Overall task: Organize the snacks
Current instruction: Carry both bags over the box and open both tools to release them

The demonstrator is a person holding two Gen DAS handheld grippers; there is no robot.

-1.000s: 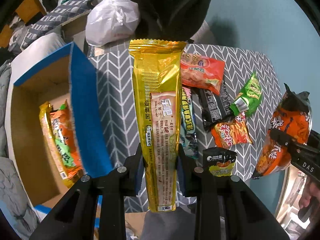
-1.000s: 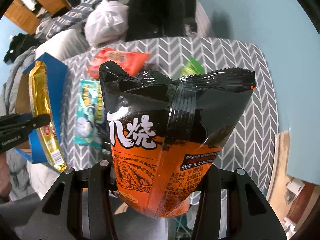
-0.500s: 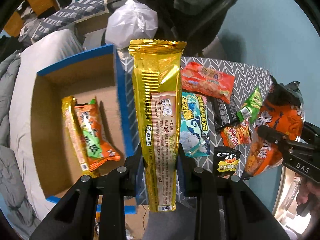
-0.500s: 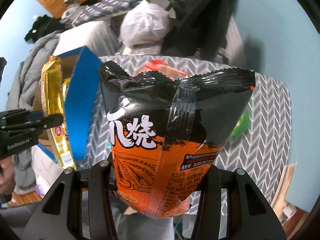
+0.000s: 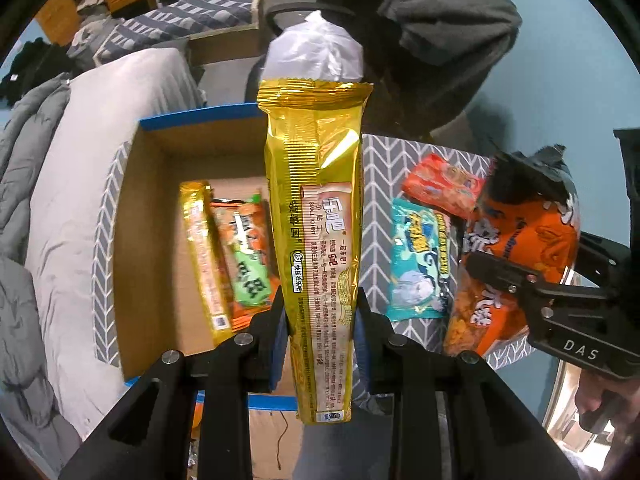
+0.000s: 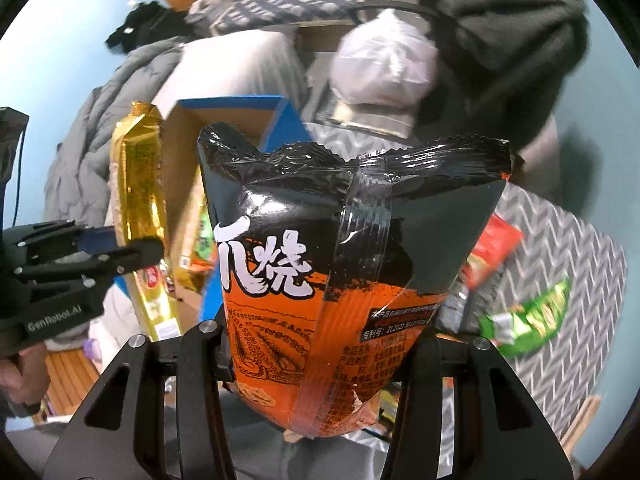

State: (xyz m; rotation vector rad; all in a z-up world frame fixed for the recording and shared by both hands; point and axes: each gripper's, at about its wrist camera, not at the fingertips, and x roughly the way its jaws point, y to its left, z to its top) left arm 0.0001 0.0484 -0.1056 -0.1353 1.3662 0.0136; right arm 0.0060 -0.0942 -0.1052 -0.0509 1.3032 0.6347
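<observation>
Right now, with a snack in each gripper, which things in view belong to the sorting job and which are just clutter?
Part of the job:
- gold packet in the left gripper
- orange-and-black bag in the right gripper
- blue-edged cardboard box with two packets inside
- teal packet, red packet, green packet on the table

Just lying about:
- white plastic bag
- grey bedding

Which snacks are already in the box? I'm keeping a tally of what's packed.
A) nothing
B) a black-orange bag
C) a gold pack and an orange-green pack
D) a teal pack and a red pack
C: in the left wrist view the box holds a gold pack and an orange-green pack side by side on its floor.
</observation>
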